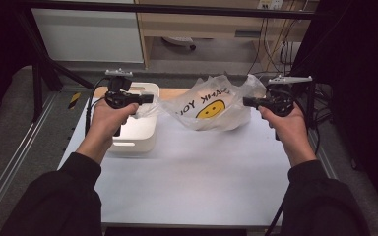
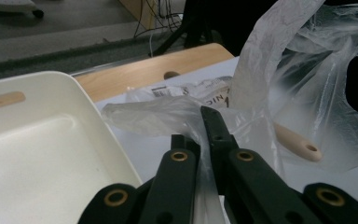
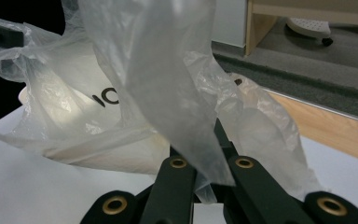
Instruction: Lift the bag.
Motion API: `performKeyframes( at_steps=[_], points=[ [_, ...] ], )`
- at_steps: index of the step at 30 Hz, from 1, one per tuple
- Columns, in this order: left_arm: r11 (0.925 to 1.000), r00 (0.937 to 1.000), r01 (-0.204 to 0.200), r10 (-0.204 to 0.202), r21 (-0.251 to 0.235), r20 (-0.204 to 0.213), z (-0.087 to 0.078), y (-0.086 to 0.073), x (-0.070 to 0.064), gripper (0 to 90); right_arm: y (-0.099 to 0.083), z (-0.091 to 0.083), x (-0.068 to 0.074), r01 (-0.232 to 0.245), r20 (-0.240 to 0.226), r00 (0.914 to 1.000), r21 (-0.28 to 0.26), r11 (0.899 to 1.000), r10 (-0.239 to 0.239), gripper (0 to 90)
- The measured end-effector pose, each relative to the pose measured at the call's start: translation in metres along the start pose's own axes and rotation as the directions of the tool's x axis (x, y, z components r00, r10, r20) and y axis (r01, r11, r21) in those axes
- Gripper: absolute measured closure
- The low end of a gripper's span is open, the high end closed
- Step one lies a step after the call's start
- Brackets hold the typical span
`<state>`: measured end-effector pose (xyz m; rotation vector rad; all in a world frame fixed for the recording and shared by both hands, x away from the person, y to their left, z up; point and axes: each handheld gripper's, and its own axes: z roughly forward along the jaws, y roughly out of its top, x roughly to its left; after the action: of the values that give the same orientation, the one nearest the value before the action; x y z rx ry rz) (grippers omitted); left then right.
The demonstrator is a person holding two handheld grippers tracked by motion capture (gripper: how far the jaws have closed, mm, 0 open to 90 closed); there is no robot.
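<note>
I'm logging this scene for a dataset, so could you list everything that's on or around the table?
plastic bag: 1, clear with a yellow smiley face and black lettering, mid-table at the back, held up by both handles
wooden handle: 1, pale beige, inside the bag
bin: 1, white, left side of the table
table: 1, white top
left gripper: 1, black, shut on the bag's left handle
right gripper: 1, black, shut on its right handle

Black sleeves; black left gripper (image 1: pixel 150 99) and right gripper (image 1: pixel 246 102) with brass-ringed jaw pivots, grey top plates, black cables
</note>
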<state>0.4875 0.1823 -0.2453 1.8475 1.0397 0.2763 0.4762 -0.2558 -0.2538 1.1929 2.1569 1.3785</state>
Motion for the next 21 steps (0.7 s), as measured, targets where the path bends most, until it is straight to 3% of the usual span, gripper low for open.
performKeyframes(
  at_steps=[10,19,21],
  points=[
    [0.9976,0.9989,0.036,-0.038,-0.058,-0.028,0.004,0.021,0.012,90.0,0.026,0.006,-0.012,-0.023,0.052,0.9983,-0.018,1.000,0.024,90.0],
    [0.9910,0.9981,0.037,-0.043,-0.129,-0.044,0.003,0.038,0.009,90.0,0.043,0.004,-0.017,-0.034,0.092,0.9950,-0.050,0.998,0.038,90.0],
    [0.9864,0.9979,0.024,-0.034,-0.162,-0.055,0.002,0.041,0.007,90.0,0.047,0.001,-0.017,-0.033,0.101,0.9941,-0.064,0.997,0.040,90.0]
  ],
)
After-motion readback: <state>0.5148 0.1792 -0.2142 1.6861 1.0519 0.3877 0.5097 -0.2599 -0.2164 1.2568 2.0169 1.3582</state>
